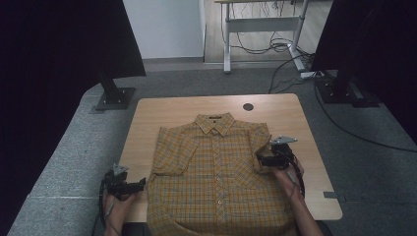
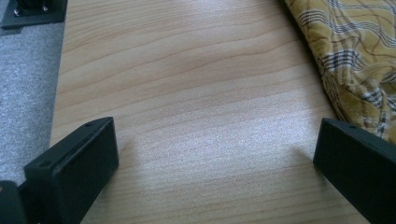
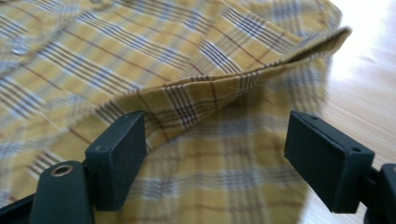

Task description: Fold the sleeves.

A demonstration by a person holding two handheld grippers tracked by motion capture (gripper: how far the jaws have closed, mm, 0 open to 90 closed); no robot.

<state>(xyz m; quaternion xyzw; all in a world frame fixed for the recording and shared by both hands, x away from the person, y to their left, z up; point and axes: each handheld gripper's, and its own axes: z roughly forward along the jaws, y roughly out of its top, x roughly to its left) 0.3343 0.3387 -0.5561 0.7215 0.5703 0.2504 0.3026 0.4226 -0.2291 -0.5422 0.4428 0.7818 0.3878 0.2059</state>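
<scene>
Folding looks about half done, judging from how the shirt [image 1: 216, 172] lies: it rests face up in the middle of the surface [image 1: 147, 110], collar at 12 o'clock, buttoned front showing, hem hanging over the near edge at 6 o'clock. Both short sleeves appear turned in over the chest, the one at 9 o'clock lying flat, the one at 3 o'clock with its folded edge a little raised. The right gripper [image 1: 261, 161] hovers at 3 o'clock of the shirt, just above that sleeve fold; in the right gripper view its jaws stand wide, the fold's edge [image 3: 243, 84] lies between and ahead of them, and neither pad presses on cloth, so nothing is held. The left gripper [image 1: 140, 185] sits low at 8 o'clock, just beside the shirt's lower corner; the left gripper view shows its jaws wide over bare wood, with the shirt's edge [image 2: 355, 70] near the far jaw but not gripped. What seems left: folding the long sides in further if a narrower shape is wanted, then bringing the hem up toward the collar. The body is full length and overhangs the surface, so that lengthwise fold is not yet made.
</scene>
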